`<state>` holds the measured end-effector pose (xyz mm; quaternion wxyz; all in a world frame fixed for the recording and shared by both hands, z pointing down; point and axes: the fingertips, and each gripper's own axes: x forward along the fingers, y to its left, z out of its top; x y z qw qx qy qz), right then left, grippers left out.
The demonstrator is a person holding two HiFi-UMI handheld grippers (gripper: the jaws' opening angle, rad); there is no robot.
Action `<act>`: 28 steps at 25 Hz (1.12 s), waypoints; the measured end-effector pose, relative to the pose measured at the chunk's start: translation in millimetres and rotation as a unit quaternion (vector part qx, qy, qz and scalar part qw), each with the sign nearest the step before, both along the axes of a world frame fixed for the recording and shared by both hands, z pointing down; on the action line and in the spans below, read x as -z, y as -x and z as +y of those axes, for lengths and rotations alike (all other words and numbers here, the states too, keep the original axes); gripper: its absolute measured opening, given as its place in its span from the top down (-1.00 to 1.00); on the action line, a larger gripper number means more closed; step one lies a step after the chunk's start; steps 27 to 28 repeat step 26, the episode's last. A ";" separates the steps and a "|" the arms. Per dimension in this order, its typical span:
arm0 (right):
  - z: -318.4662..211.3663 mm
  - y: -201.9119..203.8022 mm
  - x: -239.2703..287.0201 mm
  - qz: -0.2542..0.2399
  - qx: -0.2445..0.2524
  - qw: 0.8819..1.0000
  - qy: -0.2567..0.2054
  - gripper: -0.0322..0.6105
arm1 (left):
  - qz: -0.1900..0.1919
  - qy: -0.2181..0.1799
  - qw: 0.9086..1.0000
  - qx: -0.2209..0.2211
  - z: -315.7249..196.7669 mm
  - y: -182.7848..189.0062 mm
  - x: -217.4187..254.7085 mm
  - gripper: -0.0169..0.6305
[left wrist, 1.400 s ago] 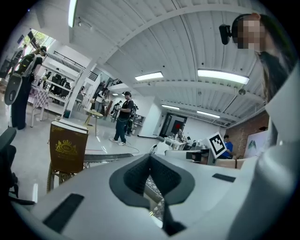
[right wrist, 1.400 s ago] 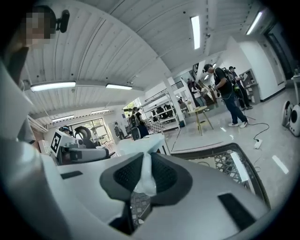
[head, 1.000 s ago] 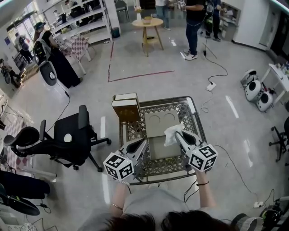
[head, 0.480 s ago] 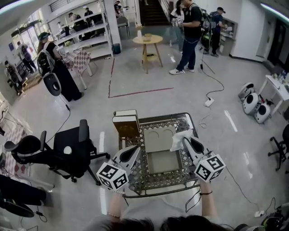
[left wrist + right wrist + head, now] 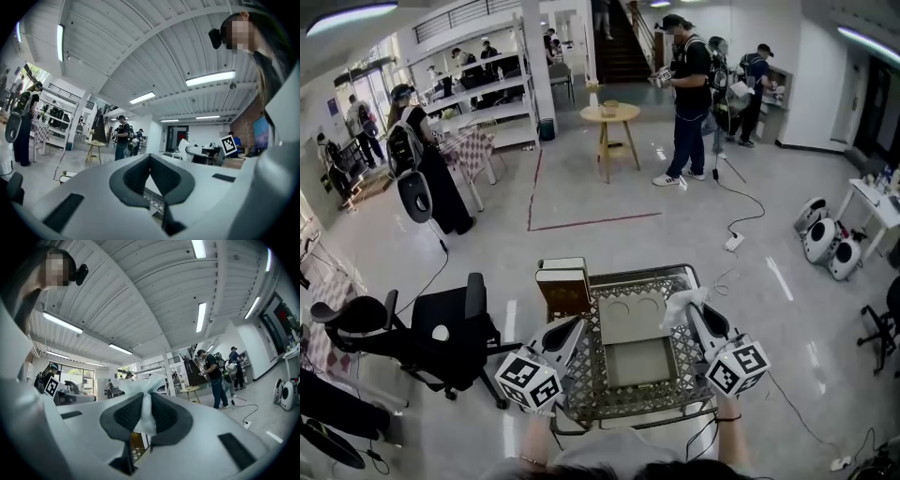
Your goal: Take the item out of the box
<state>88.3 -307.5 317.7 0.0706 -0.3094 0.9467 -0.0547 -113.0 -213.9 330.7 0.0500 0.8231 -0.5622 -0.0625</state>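
White bag (image 5: pixel 151 384) between right gripper (image 5: pixel 146 404) jaws

"What was the item (image 5: pixel 680 302) like?"

"White, thin and crumpled, like a plastic wrap. It was pinched in the right gripper (image 5: pixel 143 414), up by the box's far right corner."

"And the box (image 5: pixel 634 364)?"

"Grey cardboard, flat on the lattice table (image 5: pixel 682 364), with its lid folded back."
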 end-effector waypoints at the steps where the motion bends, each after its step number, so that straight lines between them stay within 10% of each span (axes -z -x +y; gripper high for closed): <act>1: -1.7 -1.2 -0.6 0.002 -0.003 1.000 -0.001 0.68 | -0.002 -0.002 1.000 0.001 -0.8 0.2 0.7 0.89; 28: -1.4 -15.3 2.9 0.002 -0.021 1.000 -0.007 0.68 | -0.002 -0.007 1.000 0.003 3.5 -1.9 5.6 0.90</act>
